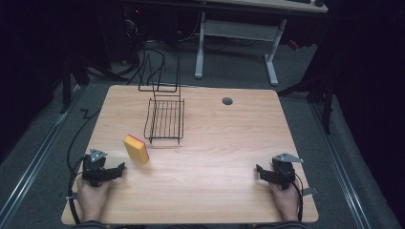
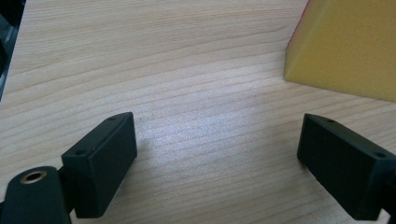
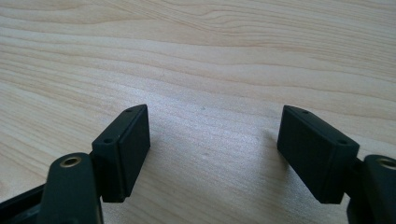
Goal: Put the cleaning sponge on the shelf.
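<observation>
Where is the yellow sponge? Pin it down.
In the high view the yellow sponge lies on the table's left half, between the left gripper and the black wire rack, touching neither.

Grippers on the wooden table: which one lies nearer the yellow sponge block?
The left gripper: the yellow sponge block sits just beyond its jaws, while the right gripper lies far across.

The high view looks forward and down over the whole table (image 1: 200, 143) from above its near edge. Each gripper view skims low and close over the wood; the left one shares the sponge (image 2: 345, 46), upper right.
</observation>
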### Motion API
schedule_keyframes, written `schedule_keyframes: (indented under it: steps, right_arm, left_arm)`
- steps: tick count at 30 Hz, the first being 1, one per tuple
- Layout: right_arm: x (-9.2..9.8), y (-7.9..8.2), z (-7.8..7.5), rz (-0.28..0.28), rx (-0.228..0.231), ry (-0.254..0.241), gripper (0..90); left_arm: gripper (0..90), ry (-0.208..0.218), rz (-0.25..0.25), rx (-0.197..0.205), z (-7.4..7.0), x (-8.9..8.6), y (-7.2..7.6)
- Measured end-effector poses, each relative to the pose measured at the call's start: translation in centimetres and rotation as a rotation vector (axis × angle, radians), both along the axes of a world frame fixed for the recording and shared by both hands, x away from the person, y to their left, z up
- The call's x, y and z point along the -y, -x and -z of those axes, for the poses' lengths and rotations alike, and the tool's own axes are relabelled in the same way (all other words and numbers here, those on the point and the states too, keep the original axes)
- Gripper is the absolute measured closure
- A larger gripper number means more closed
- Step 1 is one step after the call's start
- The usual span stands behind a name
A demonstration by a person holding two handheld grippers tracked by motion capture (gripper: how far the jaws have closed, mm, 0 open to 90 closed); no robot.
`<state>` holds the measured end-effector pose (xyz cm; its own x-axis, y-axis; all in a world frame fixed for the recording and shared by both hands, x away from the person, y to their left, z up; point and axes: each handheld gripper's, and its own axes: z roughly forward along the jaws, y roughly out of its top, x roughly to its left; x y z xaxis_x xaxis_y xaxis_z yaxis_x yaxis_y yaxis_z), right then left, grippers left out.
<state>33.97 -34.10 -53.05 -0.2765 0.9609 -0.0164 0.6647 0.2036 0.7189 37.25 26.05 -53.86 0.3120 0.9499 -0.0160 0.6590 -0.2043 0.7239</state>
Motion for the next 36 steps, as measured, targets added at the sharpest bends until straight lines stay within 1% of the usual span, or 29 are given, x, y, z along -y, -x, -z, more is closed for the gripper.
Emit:
schedule_keyframes:
  steps: [17, 19, 36]
  right_arm:
    - [0.01, 0.0, 0.0, 0.0, 0.0, -0.001, 25.8]
    - [0.0, 0.0, -0.01, -0.001, 0.0, -0.001, 25.8]
    - [0.0, 0.02, -0.01, -0.002, -0.001, 0.0, 25.7]
  left_arm:
    - [13.6, 0.002, -0.002, 0.002, -0.01, 0.0, 0.0]
    - [15.0, 0.005, -0.008, 0.005, -0.02, -0.04, 0.02]
    - [14.9, 0.002, -0.019, 0.004, -0.02, 0.03, -0.26]
